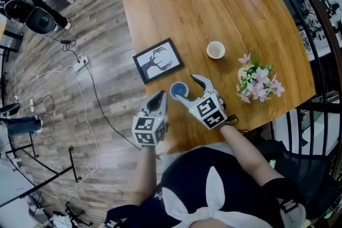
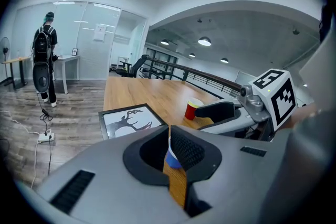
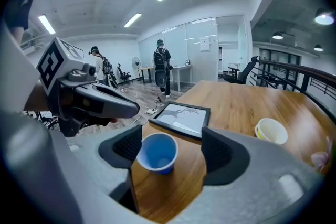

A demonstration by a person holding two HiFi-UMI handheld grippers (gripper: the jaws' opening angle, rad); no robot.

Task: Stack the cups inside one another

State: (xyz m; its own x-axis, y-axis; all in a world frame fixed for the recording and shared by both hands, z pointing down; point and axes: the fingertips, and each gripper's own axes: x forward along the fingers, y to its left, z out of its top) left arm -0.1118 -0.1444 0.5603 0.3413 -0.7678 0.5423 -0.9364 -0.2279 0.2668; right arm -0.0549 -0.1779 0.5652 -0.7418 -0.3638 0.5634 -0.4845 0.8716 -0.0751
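Right hand-held gripper (image 3: 171, 145) wide around blue tapered cup (image 3: 156, 152) on wooden worktop (image 3: 252, 107); left hand-held gripper (image 2: 169, 147) narrow, empty.

clear tabletop (image 1: 214, 2) between blue cup (image 1: 179, 89) and far cup (image 1: 216, 50), flanked by frame (image 1: 158, 60), flowers (image 1: 258, 83).

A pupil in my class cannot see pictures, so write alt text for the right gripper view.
An upright blue cup stands on the wooden table between the right gripper's open fingers. Behind it lies a framed deer picture, with a pale cup at right and the left gripper at left.
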